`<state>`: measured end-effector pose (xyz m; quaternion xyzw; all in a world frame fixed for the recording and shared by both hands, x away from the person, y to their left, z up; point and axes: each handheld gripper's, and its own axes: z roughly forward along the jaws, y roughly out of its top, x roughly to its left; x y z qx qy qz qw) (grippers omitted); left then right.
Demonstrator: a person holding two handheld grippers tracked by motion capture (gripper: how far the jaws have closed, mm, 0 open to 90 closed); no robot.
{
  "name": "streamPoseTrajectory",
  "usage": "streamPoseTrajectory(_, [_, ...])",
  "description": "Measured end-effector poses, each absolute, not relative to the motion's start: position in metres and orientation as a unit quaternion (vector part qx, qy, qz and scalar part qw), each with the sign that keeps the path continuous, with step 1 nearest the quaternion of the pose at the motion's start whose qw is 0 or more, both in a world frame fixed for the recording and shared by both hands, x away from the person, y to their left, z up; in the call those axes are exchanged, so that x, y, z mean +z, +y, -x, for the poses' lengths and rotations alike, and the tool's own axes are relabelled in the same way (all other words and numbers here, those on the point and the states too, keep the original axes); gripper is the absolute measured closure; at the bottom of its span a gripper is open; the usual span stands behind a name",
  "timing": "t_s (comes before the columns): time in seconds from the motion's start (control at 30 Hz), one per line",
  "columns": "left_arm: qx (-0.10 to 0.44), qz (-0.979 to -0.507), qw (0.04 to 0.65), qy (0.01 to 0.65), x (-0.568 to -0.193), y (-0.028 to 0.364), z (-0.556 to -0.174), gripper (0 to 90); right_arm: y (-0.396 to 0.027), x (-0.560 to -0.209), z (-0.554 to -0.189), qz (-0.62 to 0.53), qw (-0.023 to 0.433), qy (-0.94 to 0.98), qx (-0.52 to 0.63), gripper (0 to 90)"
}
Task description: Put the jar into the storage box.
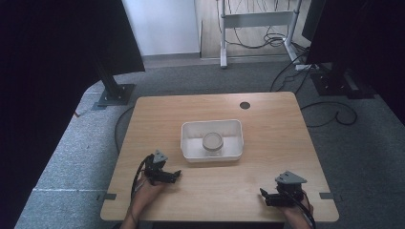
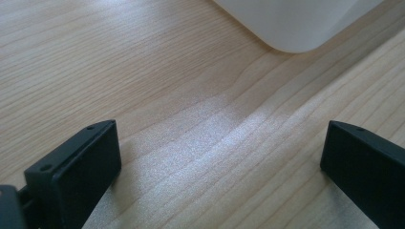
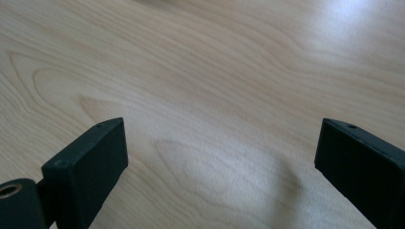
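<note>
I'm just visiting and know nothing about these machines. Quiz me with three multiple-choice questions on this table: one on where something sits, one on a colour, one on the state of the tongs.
1. Where is the round jar?
A) inside the tub
B) beside the tub
C) on the floor

2. What colour is the tub?
A) red
B) white
C) black

3. How do the left tongs and right tongs stand?
A) both open, empty
B) both clamped on the jar
C) one gripping the tub

Answers: 1 A, the high view shows the jar within the tub's walls. 2 B, its walls are white. 3 A, only bare table lies between the wide jaws.
</note>
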<state>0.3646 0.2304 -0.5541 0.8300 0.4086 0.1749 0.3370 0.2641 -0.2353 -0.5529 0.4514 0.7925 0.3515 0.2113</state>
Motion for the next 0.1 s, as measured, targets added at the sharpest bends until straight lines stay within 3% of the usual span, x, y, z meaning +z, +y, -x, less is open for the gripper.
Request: streamPoseTrajectory(0.1, [0.175,-0.830,0.337,0.409,-0.5541,0.2304,-0.3646,0.0,-0.2370,-0.5561,-0.2622,-0.455,0.208,0.794,0.346,3.6])
